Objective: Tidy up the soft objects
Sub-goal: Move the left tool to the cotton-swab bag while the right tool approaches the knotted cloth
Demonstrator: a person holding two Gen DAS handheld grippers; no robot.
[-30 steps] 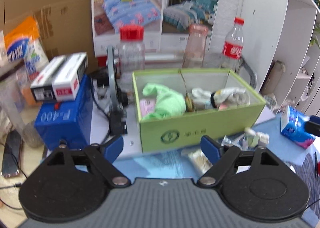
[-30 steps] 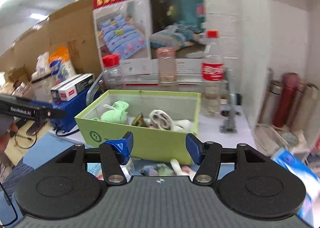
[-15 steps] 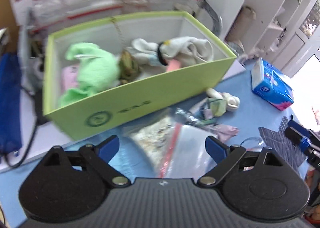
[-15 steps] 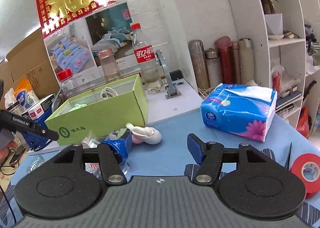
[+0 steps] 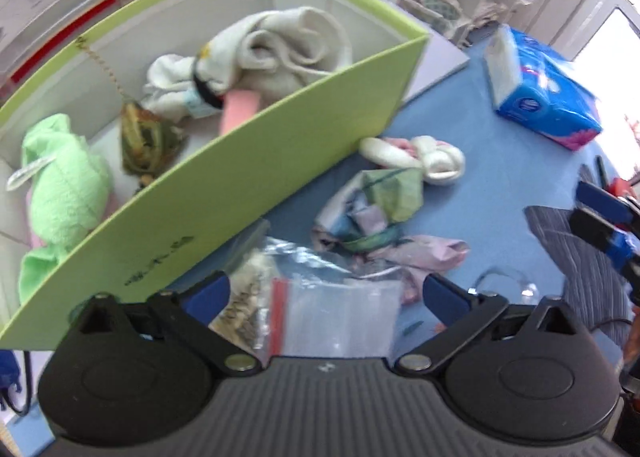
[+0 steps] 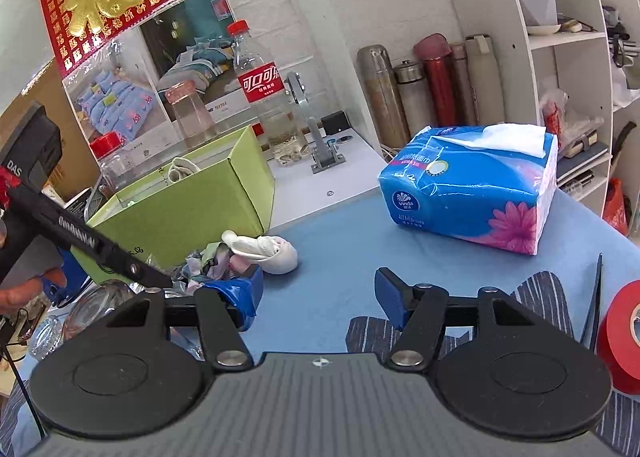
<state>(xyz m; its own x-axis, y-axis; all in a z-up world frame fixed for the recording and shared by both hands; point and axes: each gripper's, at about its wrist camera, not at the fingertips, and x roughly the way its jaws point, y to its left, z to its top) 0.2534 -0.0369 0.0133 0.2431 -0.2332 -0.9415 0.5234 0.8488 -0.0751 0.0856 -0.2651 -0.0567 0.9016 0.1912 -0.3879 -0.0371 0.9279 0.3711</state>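
**Left claw spread wide over loose items beside the green box**

The left claw [image 5: 326,293] points steeply down at the blue counter [image 5: 500,177], just in front of the green box [image 5: 248,161]. Its jaws have just been opening and stand wide apart. A clear zip bag [image 5: 340,313] lies on the counter between them; the pads are not pressing on it.

Inside the green box lie a green fluffy cloth [image 5: 64,185] at the left end, a cream sock bundle [image 5: 272,49] at the right end, and a small olive patterned piece [image 5: 144,137] between them. A thin divider line crosses the box near the olive piece; which compartment that piece occupies cannot be told.

On the counter, just outside the box front, lie a knotted white sock [image 5: 424,157], a crumpled pastel cloth [image 5: 372,205] touching it, and a pale pink cloth [image 5: 424,253] just beside that. A blue tissue pack [image 5: 540,93] sits well apart, toward the right.

The right claw [image 6: 316,299] is held low over the counter, nearly level, jaws partly apart with nothing between them. A striped grey cloth [image 6: 532,297] lies beneath its right finger. A red tape roll [image 6: 620,333] rests at the right edge.
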